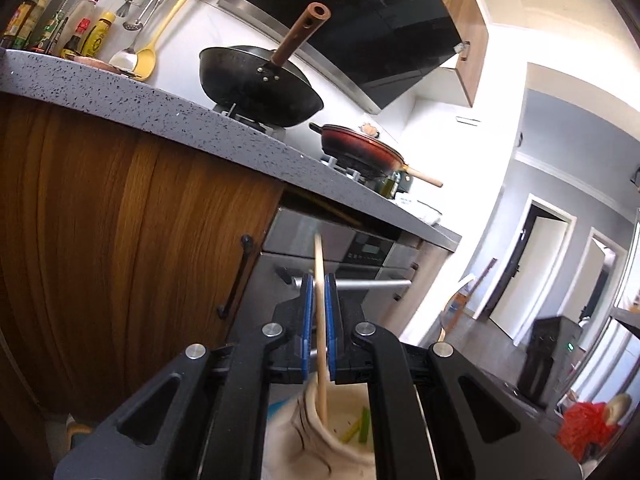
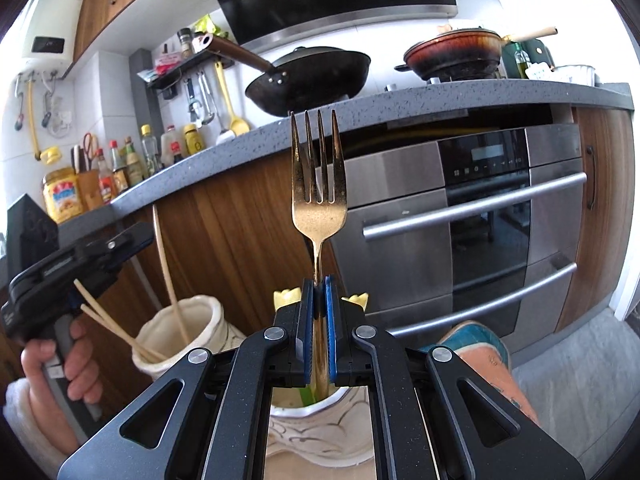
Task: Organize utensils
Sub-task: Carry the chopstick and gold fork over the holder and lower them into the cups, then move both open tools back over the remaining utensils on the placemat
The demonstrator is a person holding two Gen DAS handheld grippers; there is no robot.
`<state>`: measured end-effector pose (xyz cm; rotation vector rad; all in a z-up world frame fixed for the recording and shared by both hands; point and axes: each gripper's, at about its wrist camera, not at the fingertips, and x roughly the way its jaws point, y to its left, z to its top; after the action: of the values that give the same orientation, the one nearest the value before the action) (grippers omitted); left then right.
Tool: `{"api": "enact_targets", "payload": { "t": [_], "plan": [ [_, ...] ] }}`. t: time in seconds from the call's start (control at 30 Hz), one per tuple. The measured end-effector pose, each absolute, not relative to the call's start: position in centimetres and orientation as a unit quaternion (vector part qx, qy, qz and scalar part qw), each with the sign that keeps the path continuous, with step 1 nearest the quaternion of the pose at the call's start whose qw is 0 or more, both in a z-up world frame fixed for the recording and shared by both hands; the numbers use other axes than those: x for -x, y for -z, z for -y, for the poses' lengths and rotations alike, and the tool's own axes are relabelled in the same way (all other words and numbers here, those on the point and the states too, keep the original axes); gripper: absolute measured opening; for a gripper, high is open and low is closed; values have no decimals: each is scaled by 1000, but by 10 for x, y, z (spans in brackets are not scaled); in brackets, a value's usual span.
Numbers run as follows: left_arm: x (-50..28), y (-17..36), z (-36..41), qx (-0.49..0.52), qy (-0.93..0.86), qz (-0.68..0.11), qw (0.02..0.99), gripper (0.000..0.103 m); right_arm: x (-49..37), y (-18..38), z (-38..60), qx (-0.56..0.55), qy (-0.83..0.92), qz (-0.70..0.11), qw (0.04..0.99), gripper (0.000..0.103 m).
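Note:
In the left wrist view my left gripper (image 1: 319, 280) is shut on a pale wooden chopstick (image 1: 320, 320). The stick stands nearly upright, its lower end inside a cream ceramic holder (image 1: 304, 436) that also holds green sticks. The right wrist view shows my right gripper (image 2: 319, 284) shut on the handle of a gold fork (image 2: 318, 200), tines up, its lower end inside a white ceramic holder (image 2: 320, 428) below the fingers. To the left, a hand carries the left gripper (image 2: 146, 242) with its chopstick (image 2: 168, 272) in the cream holder (image 2: 188, 324), beside two leaning chopsticks (image 2: 112, 328).
A grey speckled countertop (image 2: 400, 100) runs above wooden cabinet doors (image 1: 120, 220) and a steel oven (image 2: 480, 208) with bar handles. On the counter are a black wok (image 2: 312, 76), a red pan (image 2: 456, 52) and bottles (image 2: 132, 160). A person's leg (image 2: 484, 356) is at lower right.

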<state>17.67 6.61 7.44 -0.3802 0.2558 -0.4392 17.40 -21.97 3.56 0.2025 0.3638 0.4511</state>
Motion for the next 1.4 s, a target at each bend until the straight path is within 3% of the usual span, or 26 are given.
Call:
{"api": "enact_targets", "payload": {
  "t": [0.27, 0.37, 0.5, 1.07, 1.2, 1.4],
  "plan": [
    [-159, -63, -59, 156, 203, -136, 957, 8, -179, -26, 210, -86, -220, -201, 951, 7],
    [-158, -64, -59, 151, 196, -133, 960, 27, -179, -26, 211, -89, -218, -203, 951, 7],
    [-156, -64, -59, 146, 189, -131, 962, 31, -180, -27, 211, -87, -216, -203, 951, 9],
    [-103, -64, -69, 102, 131, -154, 974, 55, -143, -41, 224, -98, -218, -180, 954, 52],
    [-84, -59, -64, 77, 110, -163, 977, 71, -123, -40, 223, -90, -221, -182, 954, 78],
    [-61, -47, -54, 55, 91, -191, 976, 90, -93, -30, 221, -80, -229, -196, 950, 93]
  ]
}}
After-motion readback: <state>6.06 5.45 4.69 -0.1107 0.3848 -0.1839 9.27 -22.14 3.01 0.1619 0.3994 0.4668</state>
